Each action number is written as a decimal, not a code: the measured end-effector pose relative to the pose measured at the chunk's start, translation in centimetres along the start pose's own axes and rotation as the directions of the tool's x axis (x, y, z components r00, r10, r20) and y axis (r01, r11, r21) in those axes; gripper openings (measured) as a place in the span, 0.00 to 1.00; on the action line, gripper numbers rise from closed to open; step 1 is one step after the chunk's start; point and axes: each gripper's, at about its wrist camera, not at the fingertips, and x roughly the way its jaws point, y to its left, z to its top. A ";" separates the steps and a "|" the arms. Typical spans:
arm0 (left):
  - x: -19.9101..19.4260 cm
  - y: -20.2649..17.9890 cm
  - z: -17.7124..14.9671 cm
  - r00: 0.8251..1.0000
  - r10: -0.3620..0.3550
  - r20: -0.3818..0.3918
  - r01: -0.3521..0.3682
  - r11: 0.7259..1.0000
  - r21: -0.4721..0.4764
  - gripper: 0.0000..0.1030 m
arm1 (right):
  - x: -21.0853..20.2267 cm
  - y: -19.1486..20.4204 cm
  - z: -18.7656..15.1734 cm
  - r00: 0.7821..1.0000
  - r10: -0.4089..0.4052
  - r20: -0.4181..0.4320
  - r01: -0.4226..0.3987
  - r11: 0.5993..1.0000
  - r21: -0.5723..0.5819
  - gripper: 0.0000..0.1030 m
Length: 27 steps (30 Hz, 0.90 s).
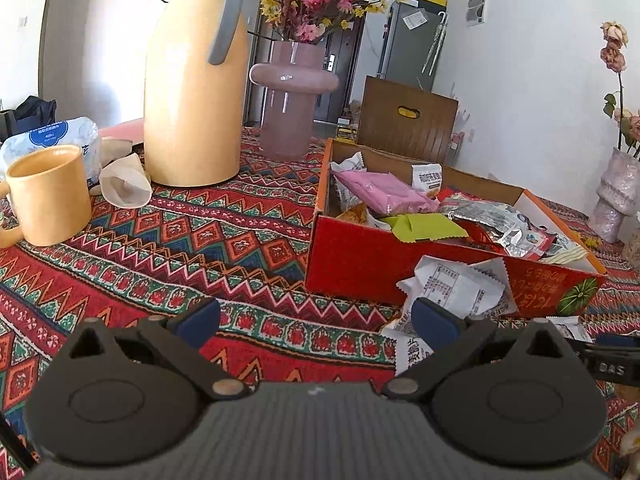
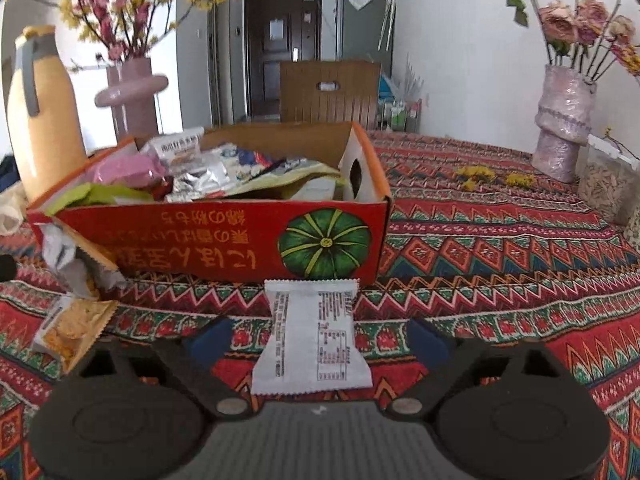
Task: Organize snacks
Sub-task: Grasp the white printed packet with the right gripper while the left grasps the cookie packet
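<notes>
A red cardboard box (image 1: 352,258) with a pumpkin picture (image 2: 324,242) sits on the patterned tablecloth and holds several snack packets (image 1: 384,194). In the left wrist view my left gripper (image 1: 316,320) is open and empty; white packets (image 1: 460,286) lie against the box front, by its right finger. In the right wrist view my right gripper (image 2: 320,338) is open, with a white snack packet (image 2: 310,340) lying flat between its fingers, untouched. An orange-print packet (image 2: 74,330) and a crumpled white one (image 2: 66,256) lie to the left.
A yellow thermos jug (image 1: 196,80), yellow mug (image 1: 48,196), paper cup (image 1: 124,184) and tissue pack (image 1: 52,140) stand at the left. A pink vase (image 1: 292,92) is behind. Another vase (image 2: 560,120) and a container (image 2: 608,184) stand at the right. A wooden chair (image 2: 330,90) is behind the box.
</notes>
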 end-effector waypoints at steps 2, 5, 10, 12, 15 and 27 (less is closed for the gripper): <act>0.0 0.0 0.0 1.000 0.000 -0.002 0.000 1.000 -0.003 1.00 | 0.8 0.0 0.2 1.000 0.003 -0.030 -0.003 1.000 -0.001 0.59; 0.1 0.1 0.0 1.000 -0.003 -0.003 0.003 1.000 -0.004 1.00 | 1.0 -0.1 0.3 0.999 0.029 -0.026 -0.029 1.000 0.013 0.45; 0.1 0.0 0.0 1.000 -0.004 -0.005 0.004 1.000 -0.003 1.00 | 0.4 -0.1 -0.3 0.999 0.040 0.004 -0.040 0.999 0.015 0.39; 0.2 0.0 0.0 1.000 -0.003 -0.008 0.003 1.000 -0.002 1.00 | -0.1 -0.3 -0.3 0.999 0.039 0.026 -0.040 0.999 0.024 0.39; 0.2 0.0 0.0 1.000 -0.002 -0.011 0.002 1.000 -0.002 1.00 | -1.4 -0.7 -0.4 0.997 0.045 0.067 -0.048 0.998 0.049 0.39; 0.2 0.0 -0.1 1.000 -0.002 -0.007 0.002 1.000 0.002 1.00 | -5.3 -1.6 -3.1 0.980 0.069 0.188 -0.091 0.990 0.110 0.39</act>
